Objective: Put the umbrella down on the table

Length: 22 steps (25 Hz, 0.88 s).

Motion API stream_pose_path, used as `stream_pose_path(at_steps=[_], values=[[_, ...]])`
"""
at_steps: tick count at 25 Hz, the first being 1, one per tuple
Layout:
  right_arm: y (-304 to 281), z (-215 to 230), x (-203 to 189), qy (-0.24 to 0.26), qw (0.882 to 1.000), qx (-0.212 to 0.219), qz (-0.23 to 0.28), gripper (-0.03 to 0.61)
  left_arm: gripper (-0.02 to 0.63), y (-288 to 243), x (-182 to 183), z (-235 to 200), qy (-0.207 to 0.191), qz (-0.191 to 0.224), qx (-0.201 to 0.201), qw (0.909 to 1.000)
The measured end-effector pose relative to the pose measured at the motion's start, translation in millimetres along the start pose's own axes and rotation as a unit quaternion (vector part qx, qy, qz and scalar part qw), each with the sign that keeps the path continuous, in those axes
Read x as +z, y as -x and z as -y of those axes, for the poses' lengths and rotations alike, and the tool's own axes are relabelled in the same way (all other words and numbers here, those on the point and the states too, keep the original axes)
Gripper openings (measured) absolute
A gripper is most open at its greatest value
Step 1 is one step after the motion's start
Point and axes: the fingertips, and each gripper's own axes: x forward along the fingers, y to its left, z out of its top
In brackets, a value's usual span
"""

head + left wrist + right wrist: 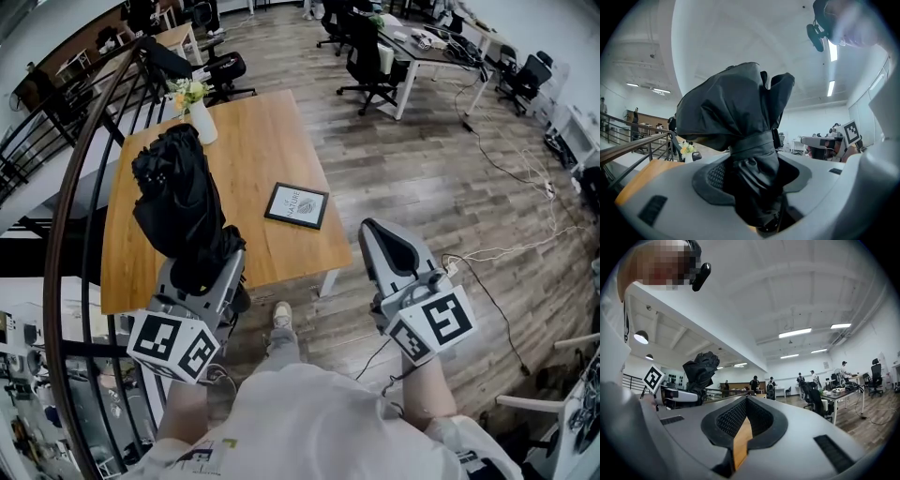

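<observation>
Umbrella [178,202] pinched upright in left gripper [202,270] may topple off the table [272,141] edge if released; right gripper [377,232] pressed together.

flower vase [202,123]: upright | framed sign [296,205]: flat | office chairs [364,58]: beyond | railing [66,178]: left

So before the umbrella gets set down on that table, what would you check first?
1. Grip: folded black fabric umbrella clamped in the left gripper: ok.
2. Landing spot: bare wood on the wooden table: ok.
3. Clearance from the white vase of flowers beside the umbrella's top: cannot tell.
4. Black-framed picture out of the way: ok, it lies apart, further right in the head view.
5. Right gripper free: ok, shut with nothing in it.
</observation>
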Motion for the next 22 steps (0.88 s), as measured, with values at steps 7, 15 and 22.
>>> stream_pose_path(at_steps=[7, 15, 22], values=[[-90, 7, -23, 0.002, 1.0, 0.001, -0.029, 0.028, 0.258, -59, -18, -72, -0.017, -0.044, -0.017, 0.9987], [-226, 40, -57, 0.006, 0.998, 0.001, -0.07, 0.028, 0.258, -171, -41, -189, -0.025, -0.082, -0.03, 0.9959], [-294, 61, -80, 0.003, 0.996, -0.004, -0.094, 0.028, 0.258, -230, -60, -235, -0.034, -0.108, -0.045, 0.9925]])
